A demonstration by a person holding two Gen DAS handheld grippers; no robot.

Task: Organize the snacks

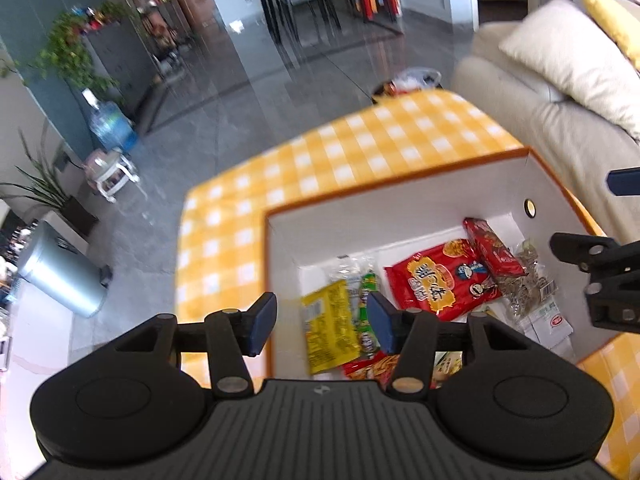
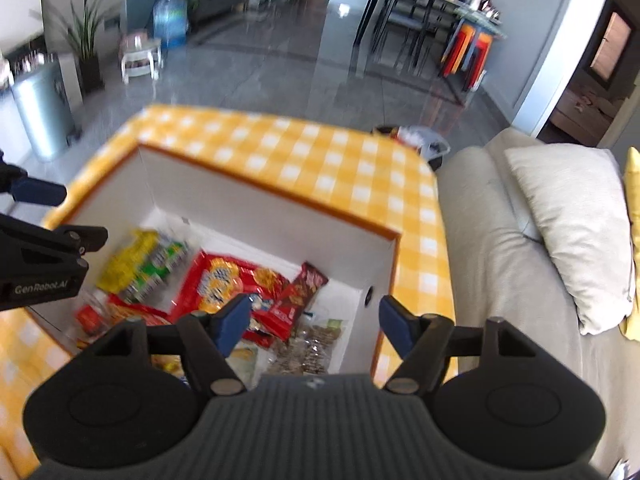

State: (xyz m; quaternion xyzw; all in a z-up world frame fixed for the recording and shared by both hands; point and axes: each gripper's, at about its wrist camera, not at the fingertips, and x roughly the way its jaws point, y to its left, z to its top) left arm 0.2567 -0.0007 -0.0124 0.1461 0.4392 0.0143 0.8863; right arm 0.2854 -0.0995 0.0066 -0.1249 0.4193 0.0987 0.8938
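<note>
Both grippers, left gripper [image 1: 322, 326] and right gripper [image 2: 316, 326], hang wide and empty over the white box [image 1: 400, 216] on the checked table, where light, crinkly, slippery snack packets [image 1: 436, 280] lie loose; likely best pinched at a sealed edge.

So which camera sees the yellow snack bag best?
The left wrist view: the yellow snack bag lies close, between the open left tongs. The right wrist view shows it farther off and blurred.

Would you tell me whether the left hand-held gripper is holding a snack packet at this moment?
No, the left hand-held gripper stands open and empty above the white orange-rimmed cardboard box, where the snacks lie.
</note>
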